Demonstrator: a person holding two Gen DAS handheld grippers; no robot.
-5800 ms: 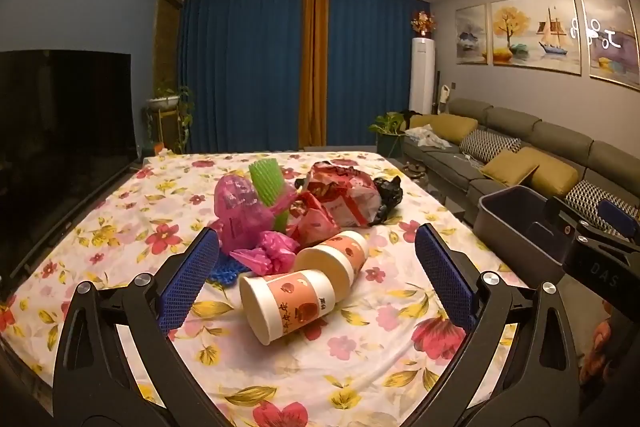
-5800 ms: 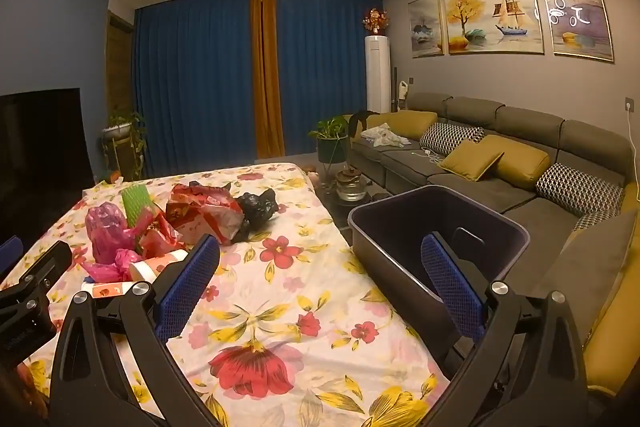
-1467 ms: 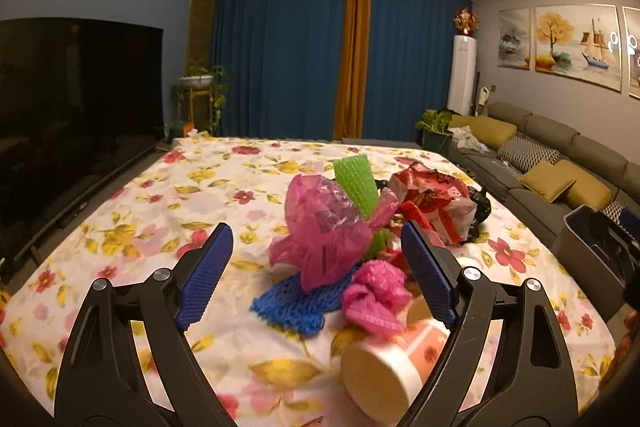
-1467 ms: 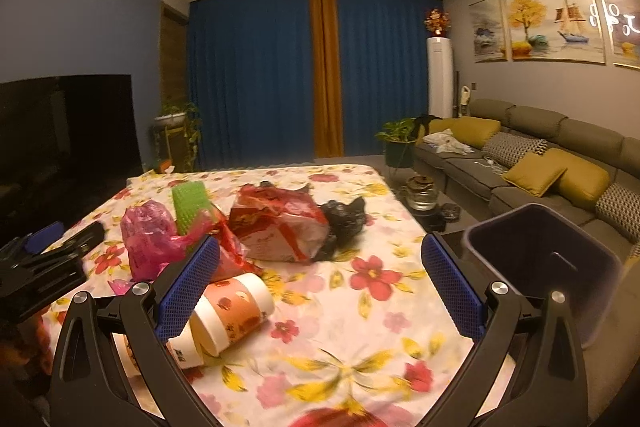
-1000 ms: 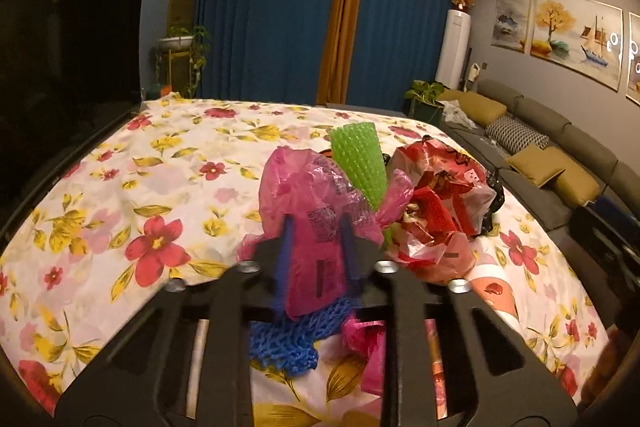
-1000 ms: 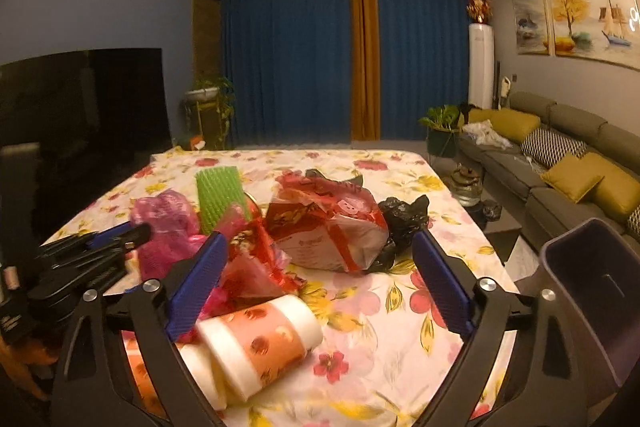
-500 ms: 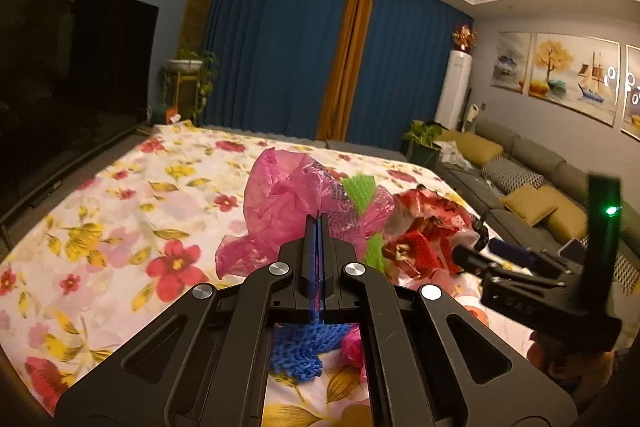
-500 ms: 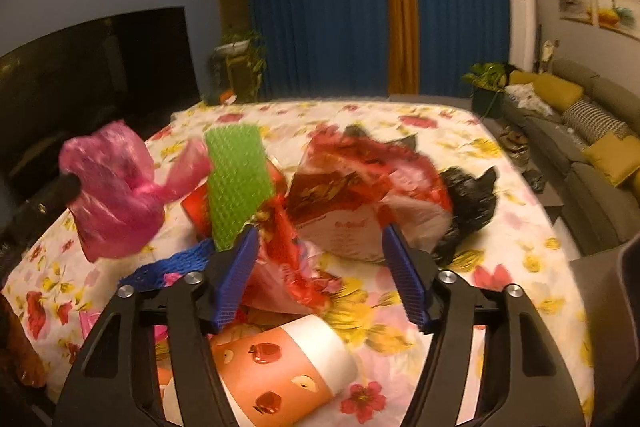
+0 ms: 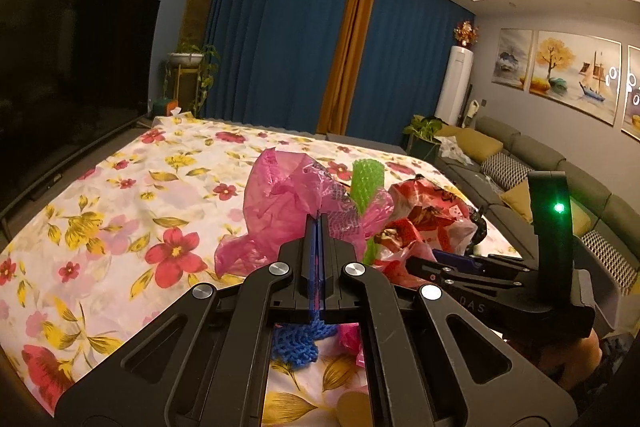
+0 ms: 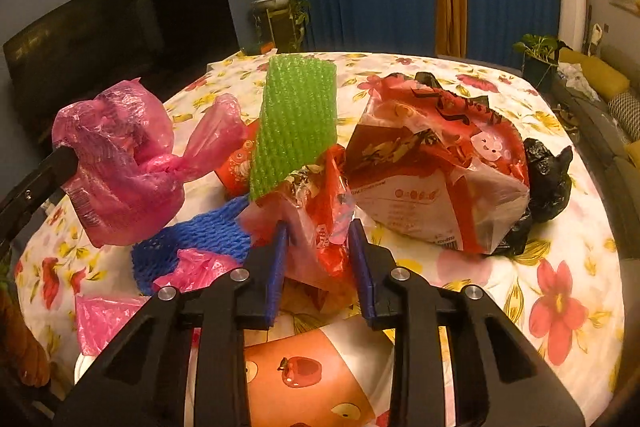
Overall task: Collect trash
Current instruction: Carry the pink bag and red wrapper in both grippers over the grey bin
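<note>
My left hand-held gripper (image 9: 319, 227) is pressed together on the pink bag (image 9: 280, 203), which hangs lifted off the counter (image 9: 120, 187), bunched at the pinch and ballooning beyond it. In the right wrist view the same pink bag (image 10: 120, 163) sits off to the left, clear of the pile.

My right hand-held gripper (image 10: 320, 251) has just been closing, and a crumpled red wrapper (image 10: 320, 211) stands between its jaws. The blue pads (image 10: 276, 263) look close against the film on both sides, but I cannot tell whether they truly press it yet.

The wrapper lies at the near edge of the heap, just beside the green foam net (image 10: 296, 123) and the blue net (image 10: 200, 235), with the big red bag (image 10: 432, 167) and a black bag (image 10: 548, 179) behind it. A paper cup (image 10: 312, 375) lies on its side under my right jaws.

All of this I judge to be very light, soft and crinkly. Thin film slips and gives way, so I would bite where it is gathered into folds, not on a single loose flap. The nets are springy and may snag on neighbours. The cup is stiffer but would crush; I would take it across the rim.
</note>
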